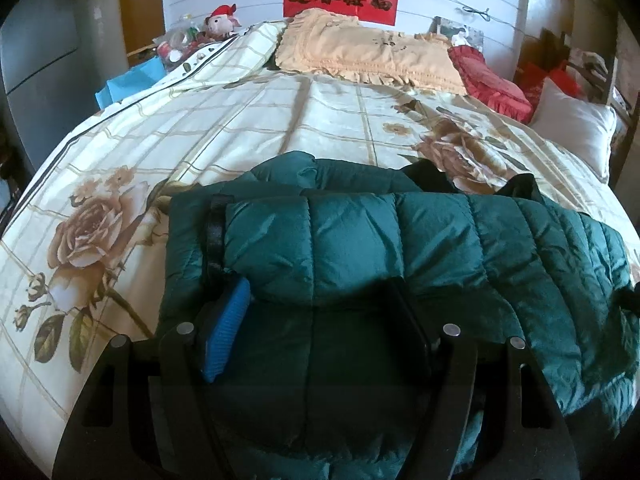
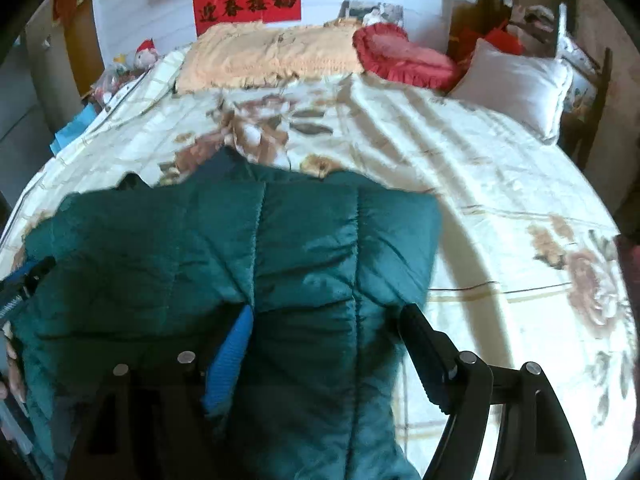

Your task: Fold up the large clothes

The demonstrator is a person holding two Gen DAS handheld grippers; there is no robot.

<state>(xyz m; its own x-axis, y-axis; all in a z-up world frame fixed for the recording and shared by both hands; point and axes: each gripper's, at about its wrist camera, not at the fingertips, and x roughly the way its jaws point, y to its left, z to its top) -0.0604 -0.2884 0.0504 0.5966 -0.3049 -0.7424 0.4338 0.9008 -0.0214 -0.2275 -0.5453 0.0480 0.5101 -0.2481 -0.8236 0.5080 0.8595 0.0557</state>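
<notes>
Both jaws of the left hand-held gripper (image 1: 316, 320) stand apart around a puffy fold of the green down jacket (image 1: 360, 240), seemingly without pinching it; the right hand-held gripper (image 2: 328, 344) likewise straddles the jacket's edge, unclamped. Lying on the bed (image 1: 240, 120), the quilted shell looks light, soft and slippery, so I would grip seams or hem.
</notes>
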